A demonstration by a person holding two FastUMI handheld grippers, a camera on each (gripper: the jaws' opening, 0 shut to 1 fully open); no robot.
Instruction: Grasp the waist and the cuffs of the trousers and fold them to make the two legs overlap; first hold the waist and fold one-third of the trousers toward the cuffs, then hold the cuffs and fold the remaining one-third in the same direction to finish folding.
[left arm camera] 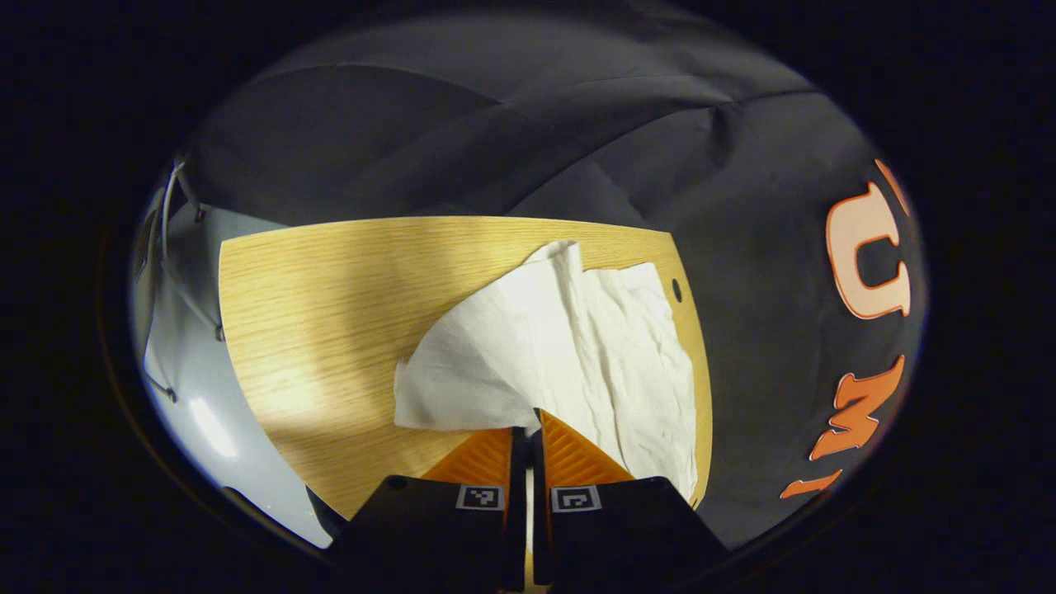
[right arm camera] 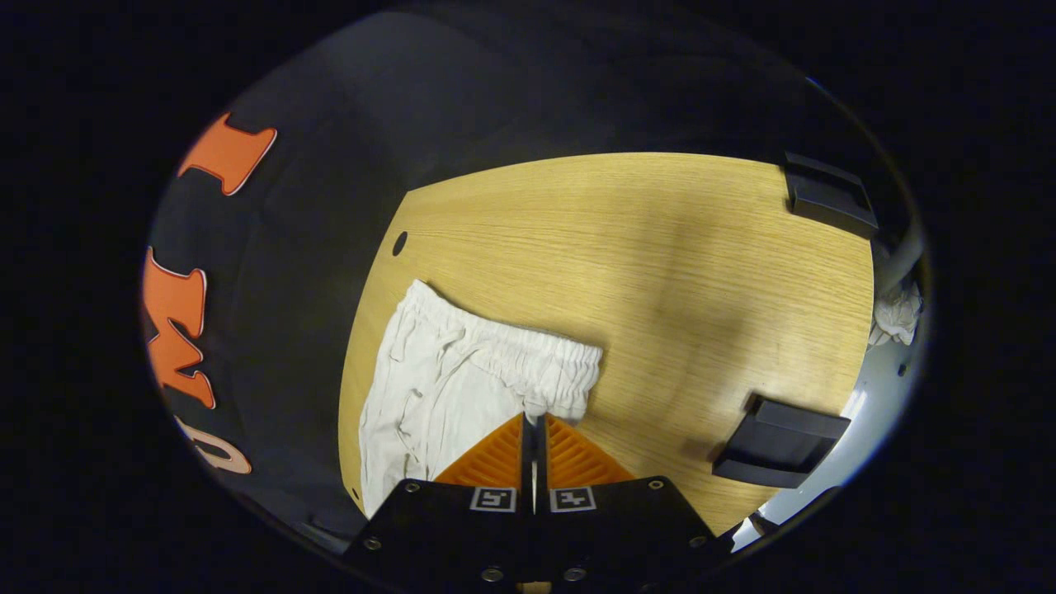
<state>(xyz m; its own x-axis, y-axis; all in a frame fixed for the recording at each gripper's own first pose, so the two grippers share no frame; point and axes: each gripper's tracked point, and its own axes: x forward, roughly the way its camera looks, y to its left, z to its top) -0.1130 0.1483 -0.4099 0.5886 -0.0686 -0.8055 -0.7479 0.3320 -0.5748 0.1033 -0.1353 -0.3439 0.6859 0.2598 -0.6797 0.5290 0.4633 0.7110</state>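
White trousers (left arm camera: 569, 346) lie on the wooden table (left arm camera: 330, 313), at twelve o'clock from both grippers. The left gripper (left arm camera: 528, 425) has its jaws pinched on the cuff end; the right gripper (right arm camera: 534, 421) has its jaws clamped on the elastic waist (right arm camera: 528, 355).

Your trousers (right arm camera: 462, 371) lie on the surface (right arm camera: 660, 247), near its edge beside the booth wall. In the right gripper view, two brackets (right arm camera: 780, 441) sit on the surface's right edge, well apart from the trousers, one before the other, with a crumpled cloth (right arm camera: 895, 318) beyond that edge.
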